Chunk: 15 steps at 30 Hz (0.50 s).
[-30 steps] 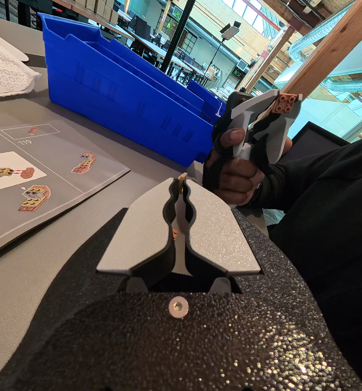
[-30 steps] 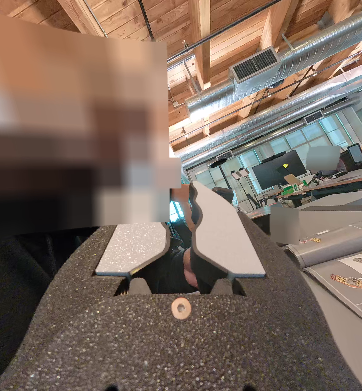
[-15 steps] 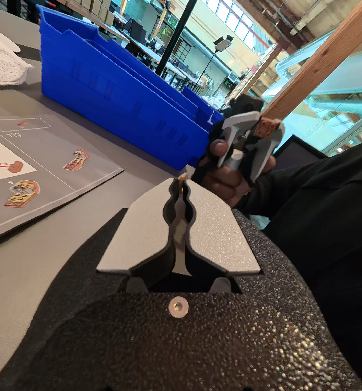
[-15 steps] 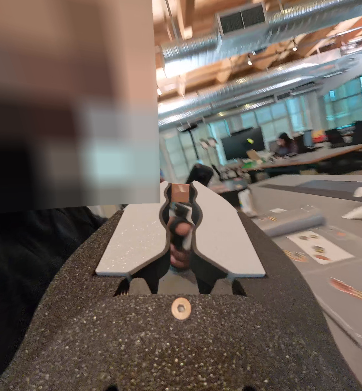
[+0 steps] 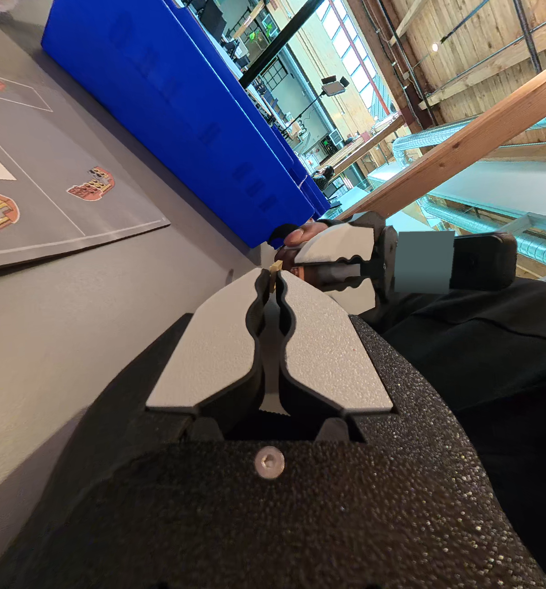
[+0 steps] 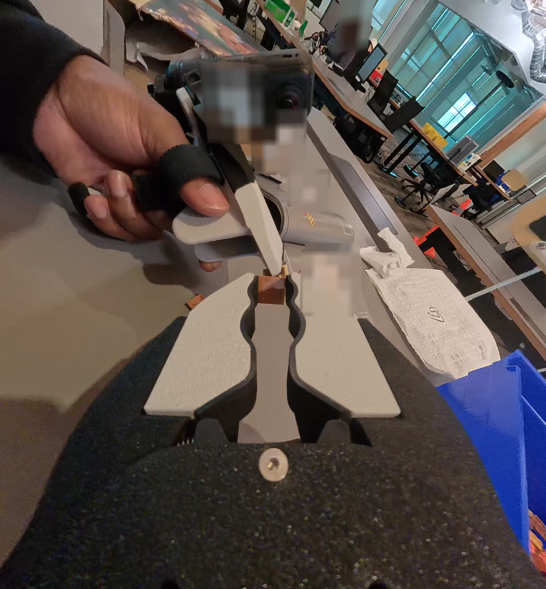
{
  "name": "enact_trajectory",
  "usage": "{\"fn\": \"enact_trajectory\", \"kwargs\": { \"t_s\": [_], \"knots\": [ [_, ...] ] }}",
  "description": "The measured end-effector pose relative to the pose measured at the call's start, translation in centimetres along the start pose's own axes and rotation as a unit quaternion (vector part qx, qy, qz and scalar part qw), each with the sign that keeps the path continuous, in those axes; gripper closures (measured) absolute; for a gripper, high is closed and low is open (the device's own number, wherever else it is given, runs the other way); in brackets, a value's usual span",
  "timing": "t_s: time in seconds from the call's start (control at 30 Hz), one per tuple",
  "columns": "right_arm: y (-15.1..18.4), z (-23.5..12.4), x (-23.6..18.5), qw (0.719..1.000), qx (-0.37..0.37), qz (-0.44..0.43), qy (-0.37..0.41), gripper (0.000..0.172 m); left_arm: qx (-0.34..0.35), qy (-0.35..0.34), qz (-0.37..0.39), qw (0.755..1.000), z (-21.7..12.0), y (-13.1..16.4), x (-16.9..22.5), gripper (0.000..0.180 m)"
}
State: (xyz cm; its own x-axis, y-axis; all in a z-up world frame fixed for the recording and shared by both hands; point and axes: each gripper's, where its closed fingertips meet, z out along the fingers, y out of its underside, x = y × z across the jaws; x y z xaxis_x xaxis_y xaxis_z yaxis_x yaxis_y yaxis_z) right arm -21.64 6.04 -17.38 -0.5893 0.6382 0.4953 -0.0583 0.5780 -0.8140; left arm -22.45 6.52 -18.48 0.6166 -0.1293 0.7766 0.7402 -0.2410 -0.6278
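We found ourselves in a large open-plan workshop office: exposed timber beams (image 5: 475, 127) and silver ventilation ducts (image 5: 475, 220) ran overhead, and tall glazed walls (image 6: 456, 63) let in daylight. Long desks with monitors (image 6: 365, 63) and office chairs (image 6: 431, 178) stretched away behind us. Close by, blue parts bins (image 5: 169, 105) and a brick-building instruction booklet (image 5: 58, 178) lay on a grey surface (image 5: 74, 318).

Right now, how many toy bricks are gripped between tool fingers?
2: a thin tan piece in the left tool; a brown brick in the right tool.
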Motion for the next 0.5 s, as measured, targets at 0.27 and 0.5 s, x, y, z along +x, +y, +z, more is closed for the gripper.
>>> {"fn": "enact_trajectory", "kwargs": {
  "t_s": [0.27, 0.5],
  "knots": [
    [0.99, 0.49, -0.21, 0.998, -0.039, -0.043, 0.01, 0.156, -0.014, -0.011, -0.006, 1.0, 0.14, 0.46, -0.35, 0.176],
    [0.43, 0.33, -0.18, 0.999, -0.018, -0.046, 0.018, 0.156, -0.006, -0.009, -0.011, 1.0, -0.01, 0.23, -0.38, 0.176]
  ]
}}
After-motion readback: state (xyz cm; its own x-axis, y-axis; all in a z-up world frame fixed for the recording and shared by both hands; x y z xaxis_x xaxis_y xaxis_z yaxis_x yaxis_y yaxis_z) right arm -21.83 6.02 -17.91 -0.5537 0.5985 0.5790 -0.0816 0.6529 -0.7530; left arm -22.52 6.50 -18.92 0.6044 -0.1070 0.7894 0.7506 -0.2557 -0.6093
